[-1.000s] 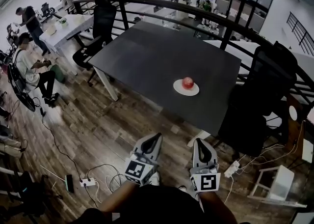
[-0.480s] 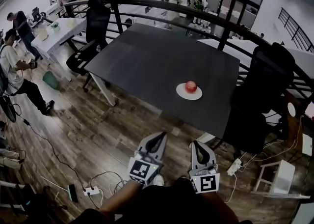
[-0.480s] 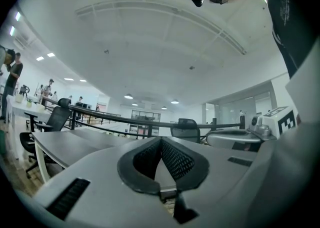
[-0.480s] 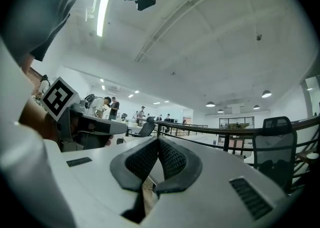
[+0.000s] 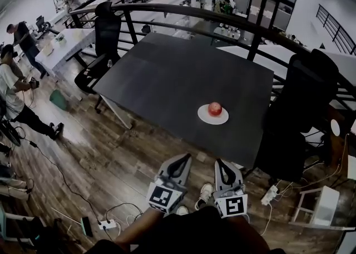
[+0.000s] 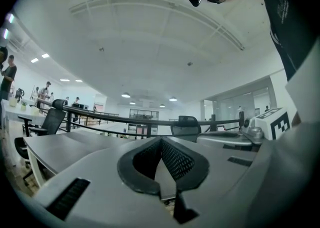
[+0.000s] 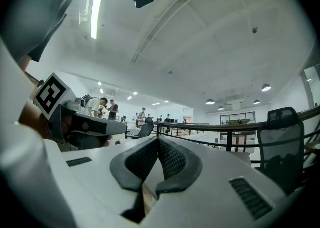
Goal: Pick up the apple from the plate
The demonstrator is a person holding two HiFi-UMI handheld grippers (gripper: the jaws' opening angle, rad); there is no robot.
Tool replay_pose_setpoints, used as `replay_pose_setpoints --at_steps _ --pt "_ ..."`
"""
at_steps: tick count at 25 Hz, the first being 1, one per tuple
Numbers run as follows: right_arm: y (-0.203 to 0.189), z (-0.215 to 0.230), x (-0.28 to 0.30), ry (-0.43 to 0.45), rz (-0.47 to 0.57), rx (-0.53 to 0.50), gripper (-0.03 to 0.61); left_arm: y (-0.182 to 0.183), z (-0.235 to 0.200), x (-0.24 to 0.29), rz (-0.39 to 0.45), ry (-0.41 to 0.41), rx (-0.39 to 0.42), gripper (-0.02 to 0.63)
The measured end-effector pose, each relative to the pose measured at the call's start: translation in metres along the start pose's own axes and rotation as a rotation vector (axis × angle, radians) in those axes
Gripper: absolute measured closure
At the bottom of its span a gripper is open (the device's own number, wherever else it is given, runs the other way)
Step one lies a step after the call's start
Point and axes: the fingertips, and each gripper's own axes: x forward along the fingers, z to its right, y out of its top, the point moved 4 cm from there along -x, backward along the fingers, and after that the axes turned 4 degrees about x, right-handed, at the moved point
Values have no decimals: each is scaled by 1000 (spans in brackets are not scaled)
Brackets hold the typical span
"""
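Observation:
A red apple (image 5: pixel 215 108) sits on a small white plate (image 5: pixel 205 117) near the front right part of the dark table (image 5: pixel 167 80). Both grippers are held over the wooden floor, short of the table's near edge. My left gripper (image 5: pixel 184 159) is below and left of the plate, my right gripper (image 5: pixel 220 164) just below it. In the left gripper view the jaws (image 6: pixel 161 141) meet at their tips with nothing between them. The right gripper view shows its jaws (image 7: pixel 158 141) closed and empty too. The apple is not visible in either gripper view.
Black office chairs stand at the table's right (image 5: pixel 303 102) and far left (image 5: pixel 103 35). A curved black railing (image 5: pixel 183 10) runs behind the table. Cables and a power strip (image 5: pixel 105 224) lie on the wooden floor at the left. People sit and stand at far left (image 5: pixel 14 80).
The view has moved forward toward the table, so the plate and apple sit a little lower in the frame. Both grippers travelled forward with it and stay shut.

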Motion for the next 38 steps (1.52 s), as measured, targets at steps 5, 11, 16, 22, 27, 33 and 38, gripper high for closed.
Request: replay_pose_setpoints --at_steps 5,11,16,22,27,33,38 --pt "-3 37 30 0 -12 28 555 7 -3 43 14 -32 6 591" --pt "-2 77 53 10 -6 48 555 11 -9 83 5 -21 19 591" --pt "0 109 69 37 -13 61 555 18 -13 109 14 2 6 591" --pt "-9 130 85 46 -22 75 555 5 -30 125 -35 38 26 591" --pt "-21 143 102 40 -35 83 555 -5 -46 145 -67 41 52 591" --pt "-33 151 132 28 -53 66 555 0 -69 171 -58 -7 66 591" --pt "-49 158 155 -25 -95 60 555 -6 -96 197 -66 -71 66 591"
